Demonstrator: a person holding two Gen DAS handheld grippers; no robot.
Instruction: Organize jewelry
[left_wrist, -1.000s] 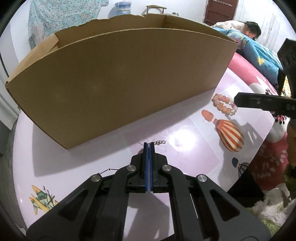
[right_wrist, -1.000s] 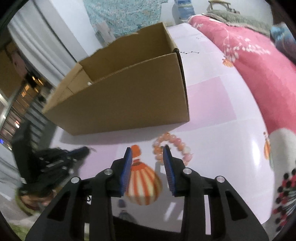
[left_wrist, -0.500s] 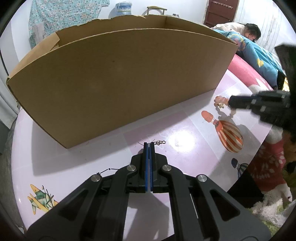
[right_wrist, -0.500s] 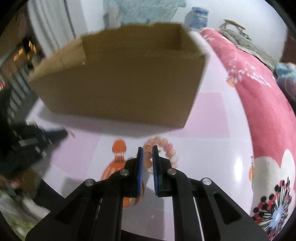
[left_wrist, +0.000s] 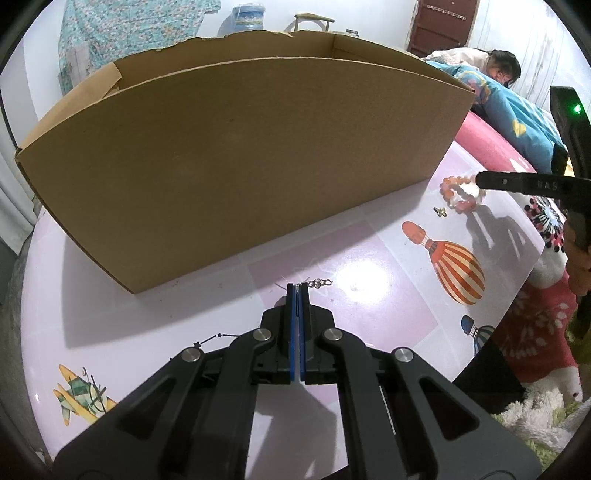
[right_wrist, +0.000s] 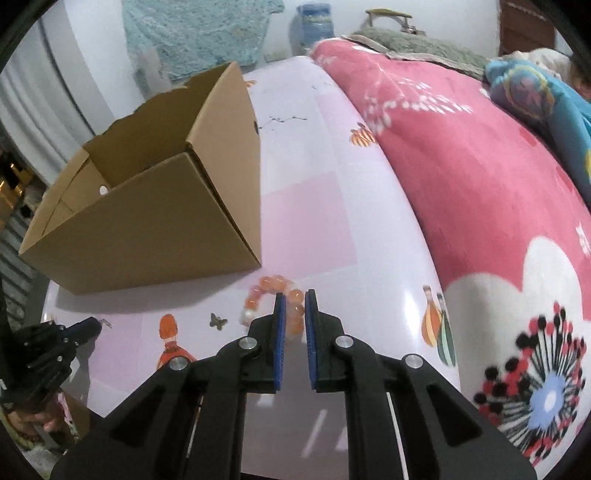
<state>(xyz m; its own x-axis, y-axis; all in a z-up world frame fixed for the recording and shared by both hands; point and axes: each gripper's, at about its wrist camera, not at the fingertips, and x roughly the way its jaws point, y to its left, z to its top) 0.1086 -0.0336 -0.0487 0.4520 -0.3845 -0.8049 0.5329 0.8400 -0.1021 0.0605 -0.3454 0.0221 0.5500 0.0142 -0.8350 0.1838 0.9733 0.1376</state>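
A bracelet of orange and peach beads (right_wrist: 273, 284) lies on the pink table cover near the corner of the open cardboard box (right_wrist: 147, 229). My right gripper (right_wrist: 293, 299) is shut on it, with a bead pinched between the blue pads. In the left wrist view the bracelet (left_wrist: 461, 192) lies at the tip of the right gripper (left_wrist: 478, 181). My left gripper (left_wrist: 297, 286) is shut with its tips down at the table, on a thin silvery chain (left_wrist: 319, 283) that sticks out beside them. A small butterfly charm (left_wrist: 440, 211) lies just left of the bracelet.
The tall box wall (left_wrist: 240, 166) stands close ahead of the left gripper. A dark chain with tiny stars (left_wrist: 218, 336) lies under the left fingers. A pink blanket (right_wrist: 461, 147) borders the table (right_wrist: 306, 221) on the right. A person (left_wrist: 498, 66) lies at the far back.
The right gripper's jaws closed on the bead bracelet and it swung sideways, dragging the bracelet a little; the butterfly charm now shows. The left gripper stayed still and shut.
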